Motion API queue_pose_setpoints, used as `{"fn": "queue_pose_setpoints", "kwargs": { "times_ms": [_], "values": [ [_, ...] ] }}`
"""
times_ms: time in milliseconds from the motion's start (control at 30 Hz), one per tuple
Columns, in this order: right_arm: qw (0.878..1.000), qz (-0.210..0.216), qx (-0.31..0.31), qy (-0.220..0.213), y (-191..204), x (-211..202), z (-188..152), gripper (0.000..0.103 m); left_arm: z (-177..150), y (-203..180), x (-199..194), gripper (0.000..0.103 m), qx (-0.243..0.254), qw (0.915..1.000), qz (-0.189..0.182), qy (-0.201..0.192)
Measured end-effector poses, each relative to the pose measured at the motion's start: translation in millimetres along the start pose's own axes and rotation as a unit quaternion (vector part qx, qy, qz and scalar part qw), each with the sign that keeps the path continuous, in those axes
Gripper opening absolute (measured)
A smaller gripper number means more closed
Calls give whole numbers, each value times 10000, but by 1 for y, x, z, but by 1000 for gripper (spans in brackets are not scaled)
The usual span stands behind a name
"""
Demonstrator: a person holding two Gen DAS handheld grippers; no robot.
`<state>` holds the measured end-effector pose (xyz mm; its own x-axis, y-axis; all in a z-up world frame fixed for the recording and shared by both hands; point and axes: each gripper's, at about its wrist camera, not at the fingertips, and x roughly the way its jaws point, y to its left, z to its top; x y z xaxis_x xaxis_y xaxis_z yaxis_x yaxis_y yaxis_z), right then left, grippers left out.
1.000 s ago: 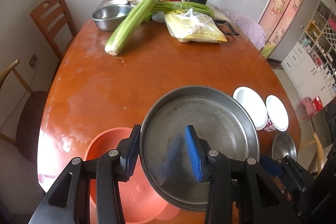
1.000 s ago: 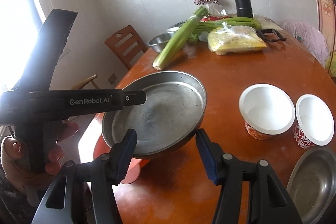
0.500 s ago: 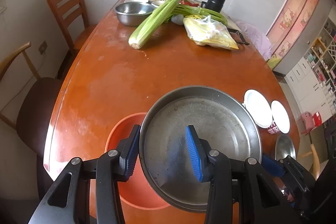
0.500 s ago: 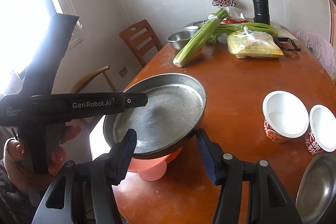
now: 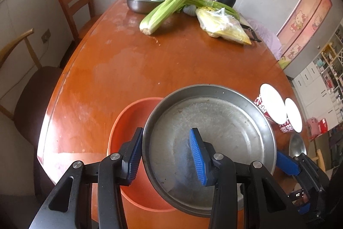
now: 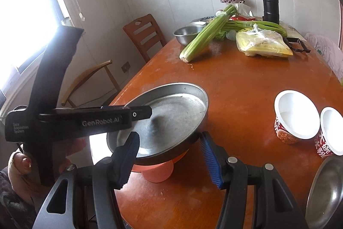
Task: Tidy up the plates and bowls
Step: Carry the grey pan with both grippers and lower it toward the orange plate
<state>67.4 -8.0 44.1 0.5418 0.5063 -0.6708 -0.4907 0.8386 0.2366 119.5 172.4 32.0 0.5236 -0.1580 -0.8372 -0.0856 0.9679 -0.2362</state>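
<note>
Steel round pan (image 5: 214, 132) | left tool (image 5: 167, 156) clamped on rim | right tool (image 6: 169, 156) apart

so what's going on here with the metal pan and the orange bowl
A person holds a gripper in each hand at a wooden table. The left gripper is clamped on the rim of the metal pan, one of its jaws inside and one outside, holding it over the orange bowl. The right gripper sits at the pan's near edge with its jaws around the rim, not clearly gripping. Two white cups stand to the side.
</note>
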Motion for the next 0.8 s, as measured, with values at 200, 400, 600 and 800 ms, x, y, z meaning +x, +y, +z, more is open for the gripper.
{"fn": "queue_pose_setpoints", "kwargs": {
  "times_ms": [200,400,600,800],
  "values": [
    [9999,52,-29,163,1,14,-2,59,-5,7,10,43,-41,9999,135,34],
    [9992,59,-145,364,5,29,-7,59,-12,14,20,43,-80,9995,316,55],
    [9987,127,-194,448,7,37,-11,59,-14,22,29,43,-137,9989,433,120],
    [9982,173,-252,516,8,45,-11,59,-14,23,35,43,-81,9980,621,123]
  ]
}}
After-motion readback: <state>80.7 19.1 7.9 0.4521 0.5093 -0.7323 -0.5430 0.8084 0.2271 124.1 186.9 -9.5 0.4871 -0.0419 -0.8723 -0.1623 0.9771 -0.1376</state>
